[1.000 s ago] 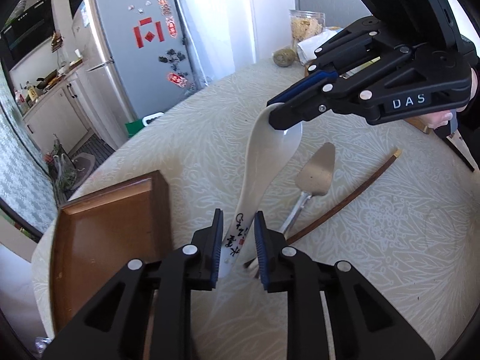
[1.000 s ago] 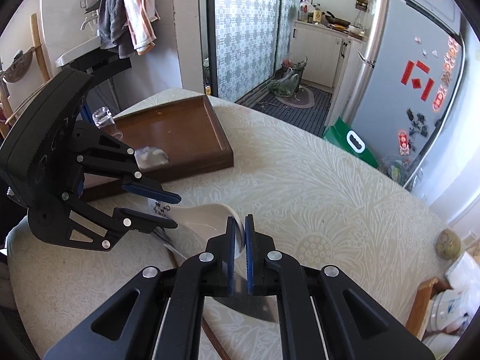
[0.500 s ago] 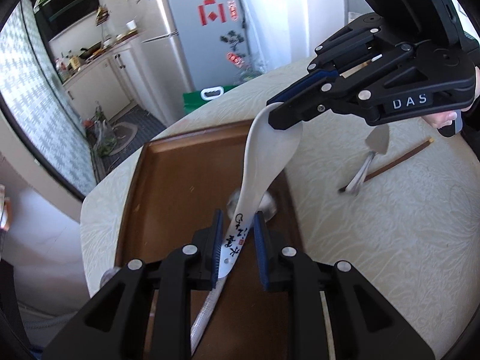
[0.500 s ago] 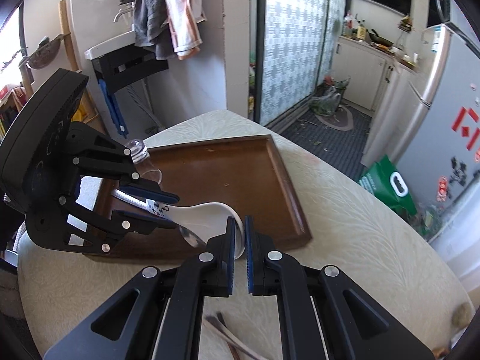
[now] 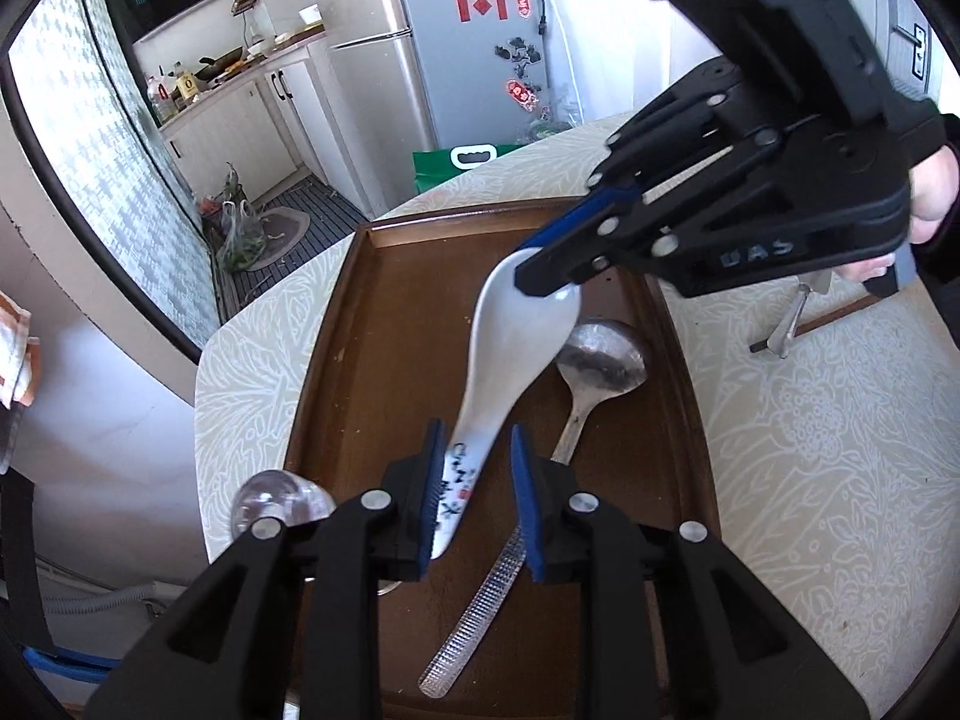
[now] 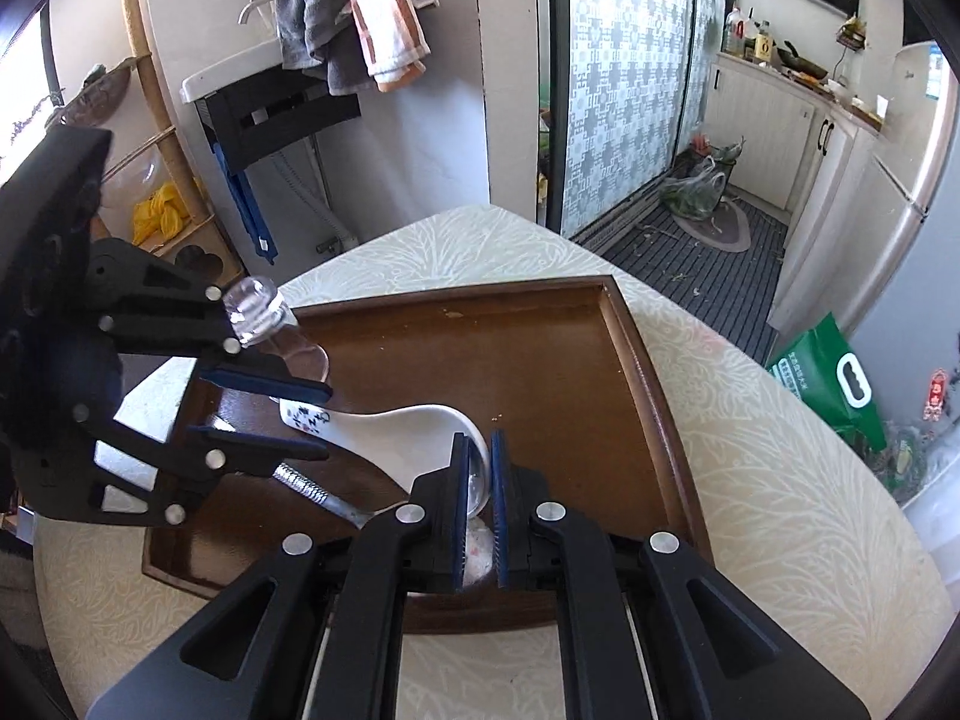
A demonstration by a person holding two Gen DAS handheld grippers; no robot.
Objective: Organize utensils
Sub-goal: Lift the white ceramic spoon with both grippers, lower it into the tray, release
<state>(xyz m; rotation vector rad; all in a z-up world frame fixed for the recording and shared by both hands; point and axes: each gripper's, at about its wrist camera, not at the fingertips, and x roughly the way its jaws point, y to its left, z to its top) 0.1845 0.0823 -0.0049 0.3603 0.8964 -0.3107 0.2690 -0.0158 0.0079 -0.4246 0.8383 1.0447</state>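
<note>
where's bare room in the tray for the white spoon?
Free: the tray floor left of the white spoon, up to the far rim. Crowded: the right side, where the metal spoon lies, and the near end under the left gripper.

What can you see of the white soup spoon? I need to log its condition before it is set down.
The white soup spoon looks like glazed ceramic, with black brush characters and a small red mark on its handle. It is held off the brown wooden tray, tilted, above a metal spoon. The right hand-held gripper pinches its bowl rim; its handle lies between the fingers of the left hand-held gripper, touching the left one, with a gap at the other. No chips show.
</note>
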